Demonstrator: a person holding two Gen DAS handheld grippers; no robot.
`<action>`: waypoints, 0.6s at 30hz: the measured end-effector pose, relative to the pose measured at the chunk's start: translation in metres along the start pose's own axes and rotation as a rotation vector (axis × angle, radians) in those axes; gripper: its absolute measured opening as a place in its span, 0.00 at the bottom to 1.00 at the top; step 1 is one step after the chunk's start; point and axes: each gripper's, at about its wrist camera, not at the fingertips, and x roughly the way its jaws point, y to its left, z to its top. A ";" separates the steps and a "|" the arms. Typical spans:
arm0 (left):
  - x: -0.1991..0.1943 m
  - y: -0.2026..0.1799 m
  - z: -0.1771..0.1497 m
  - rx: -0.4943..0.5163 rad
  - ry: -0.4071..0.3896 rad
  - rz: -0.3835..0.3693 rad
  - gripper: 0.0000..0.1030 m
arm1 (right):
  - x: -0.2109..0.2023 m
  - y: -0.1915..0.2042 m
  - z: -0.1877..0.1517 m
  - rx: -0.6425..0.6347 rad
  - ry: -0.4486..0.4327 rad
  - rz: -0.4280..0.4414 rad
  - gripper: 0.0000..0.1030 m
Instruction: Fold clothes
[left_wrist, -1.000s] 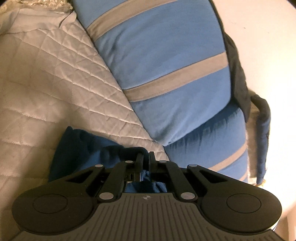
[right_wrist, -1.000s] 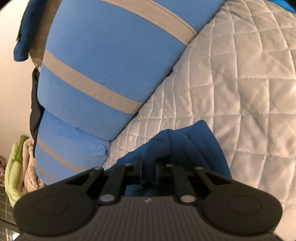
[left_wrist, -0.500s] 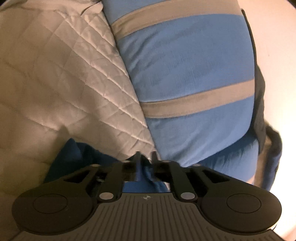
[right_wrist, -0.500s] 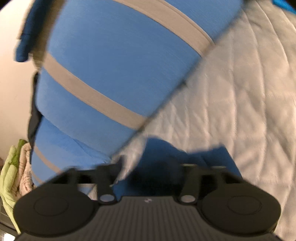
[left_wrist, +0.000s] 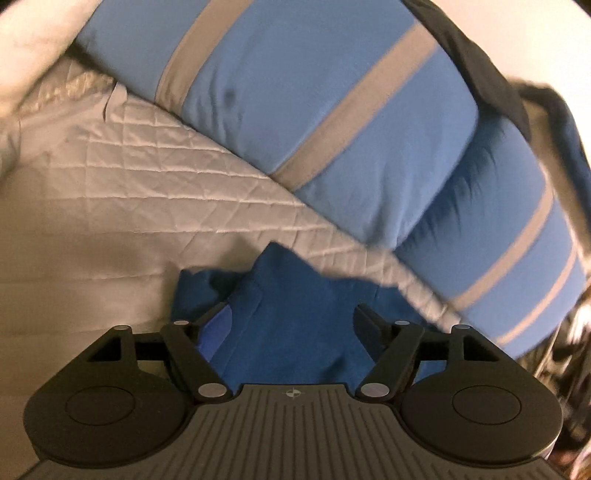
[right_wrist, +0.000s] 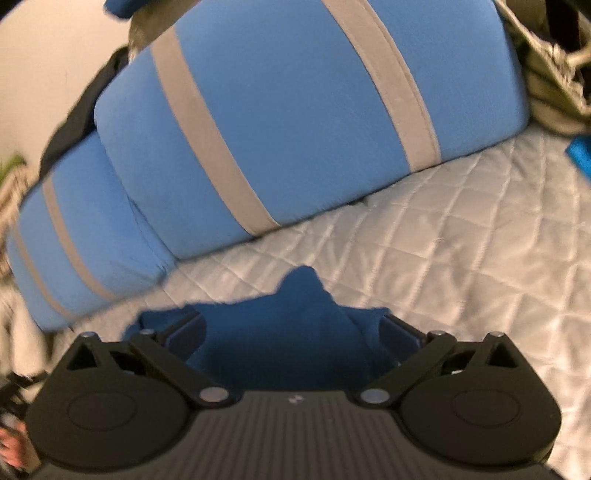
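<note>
Fingers on both tools stand spread wide, with nothing pinched between them. On the left gripper (left_wrist: 293, 325) the two fingers sit well apart, one at each side of a bunched dark blue garment (left_wrist: 288, 314) that fills the gap and rises just ahead of them; whether the pads touch the cloth I cannot tell. The right gripper (right_wrist: 291, 332) shows the same: fingers splayed, the garment (right_wrist: 295, 325) heaped between and just in front, peaking in a small point that aims away from the tool.

So the cloth lies straight ahead of and under both pairs of fingers, and neither hand looks clearly nearer. It is a crumpled mound, not a flat sheet, so no long axis can be read; in the left view a lighter blue inner face shows at its left side, near the left finger.

Beyond the garment is the white quilted bed cover (left_wrist: 110, 192), on which it rests. Further out, a large light blue pillow with grey stripes (left_wrist: 332, 122) lies slantwise across the bed, with a second one stacked against it. The garment's far tip is near the pillow but apart from it.

My judgement: the cloth has been let go and is not yet folded flat. The next grasp would need an edge or corner found in that heap, and the pillow close ahead limits room to spread it forward.
</note>
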 end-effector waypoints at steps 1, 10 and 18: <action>-0.005 -0.002 -0.004 0.023 0.002 0.010 0.70 | -0.005 0.001 -0.002 -0.029 0.005 -0.023 1.00; -0.057 -0.023 -0.025 0.206 -0.023 0.044 0.71 | -0.060 0.006 -0.012 -0.187 0.035 -0.130 1.00; -0.112 -0.032 -0.032 0.324 -0.087 0.049 0.72 | -0.133 -0.001 0.002 -0.231 0.036 -0.132 1.00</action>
